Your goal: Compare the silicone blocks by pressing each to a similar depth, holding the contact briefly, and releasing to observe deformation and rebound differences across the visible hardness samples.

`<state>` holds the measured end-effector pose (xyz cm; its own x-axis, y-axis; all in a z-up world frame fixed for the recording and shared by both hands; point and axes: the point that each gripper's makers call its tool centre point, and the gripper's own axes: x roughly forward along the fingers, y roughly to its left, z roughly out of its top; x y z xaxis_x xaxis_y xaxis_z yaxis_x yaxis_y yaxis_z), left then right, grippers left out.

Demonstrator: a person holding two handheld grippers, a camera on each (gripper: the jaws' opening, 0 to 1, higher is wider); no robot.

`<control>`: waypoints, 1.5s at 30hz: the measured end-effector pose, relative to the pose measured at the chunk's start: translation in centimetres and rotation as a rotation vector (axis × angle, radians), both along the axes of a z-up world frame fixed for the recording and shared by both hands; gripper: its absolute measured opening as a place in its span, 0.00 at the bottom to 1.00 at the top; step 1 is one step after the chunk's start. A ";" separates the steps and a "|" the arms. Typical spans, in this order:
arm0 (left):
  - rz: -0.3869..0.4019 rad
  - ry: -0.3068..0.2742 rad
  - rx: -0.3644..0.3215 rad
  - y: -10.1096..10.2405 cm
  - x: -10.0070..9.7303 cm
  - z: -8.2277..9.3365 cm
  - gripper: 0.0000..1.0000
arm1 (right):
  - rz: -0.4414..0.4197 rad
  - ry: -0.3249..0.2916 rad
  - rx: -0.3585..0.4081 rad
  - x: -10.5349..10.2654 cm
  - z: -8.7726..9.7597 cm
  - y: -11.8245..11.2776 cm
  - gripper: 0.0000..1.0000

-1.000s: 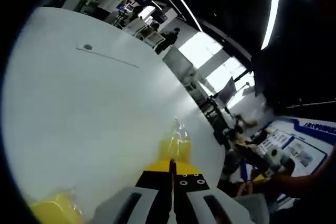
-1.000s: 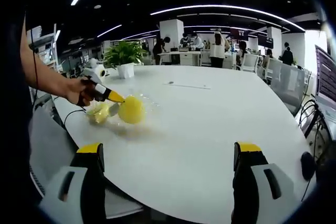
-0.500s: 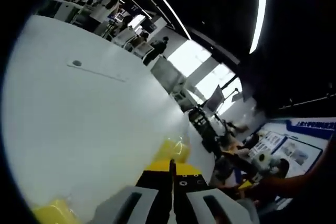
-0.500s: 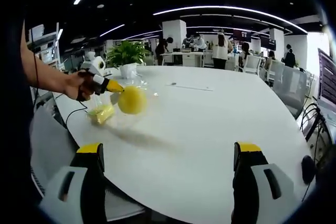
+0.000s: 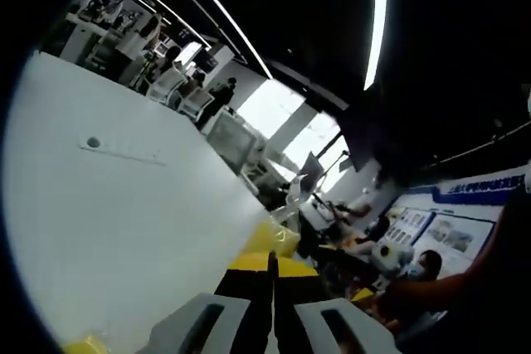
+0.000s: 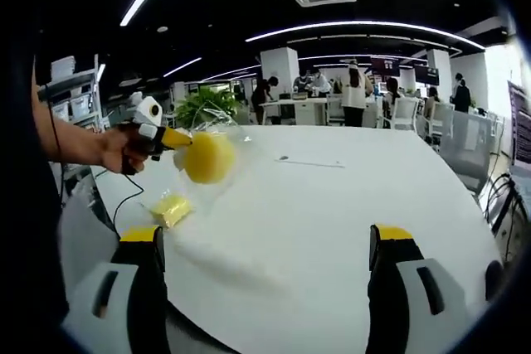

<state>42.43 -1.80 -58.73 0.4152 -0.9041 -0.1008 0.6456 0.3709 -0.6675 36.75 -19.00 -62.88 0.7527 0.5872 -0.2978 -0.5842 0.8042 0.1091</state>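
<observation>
A round yellow silicone block (image 6: 207, 157), wrapped in a clear plastic bag (image 6: 217, 133), hangs in the air above a large white table (image 6: 332, 205). In the right gripper view, the left gripper (image 6: 176, 138) holds it from the left side, its yellow-tipped jaws pinched together on the bag with the block hanging just past them. A person's hand (image 6: 116, 148) grips that tool.

In the left gripper view, the left gripper (image 5: 272, 267) shows its jaws pressed tightly together, with the yellow block (image 5: 272, 240) in its clear wrap just beyond their tips, seen against the table's (image 5: 108, 205) far edge.

A second, smaller yellow block (image 6: 170, 207) in its own wrap lies flat on the table below the lifted one, well apart from it. A sliver of this yellow piece (image 5: 83, 345) appears at the bottom edge of the left gripper view.

The right gripper (image 6: 267, 242) is held low at the near edge of the table, its two yellow-tipped jaws spread wide apart with nothing between them.

Behind the table stands a potted green plant (image 6: 203, 105), and further back is an open office with desks and standing people under long ceiling lights.
</observation>
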 end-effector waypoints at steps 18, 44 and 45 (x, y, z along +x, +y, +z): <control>-0.009 -0.121 -0.090 1.1 -3.3 7.3 0.00 | 0.109 -0.021 0.079 -0.7 3.8 4.2 0.97; -0.097 -0.161 -0.159 0.8 -6.9 10.4 0.00 | 0.439 -0.027 0.288 -0.9 12.5 13.2 0.68; -0.100 -0.159 -0.164 0.8 -7.0 10.5 0.00 | 0.442 -0.022 0.288 -0.8 12.4 13.3 0.66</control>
<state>35.47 -0.99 -48.26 0.3222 -0.9403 0.1098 0.7750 0.1954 -0.6009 35.93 -5.74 -50.52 0.4191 0.9056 -0.0642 -0.8655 0.4199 0.2731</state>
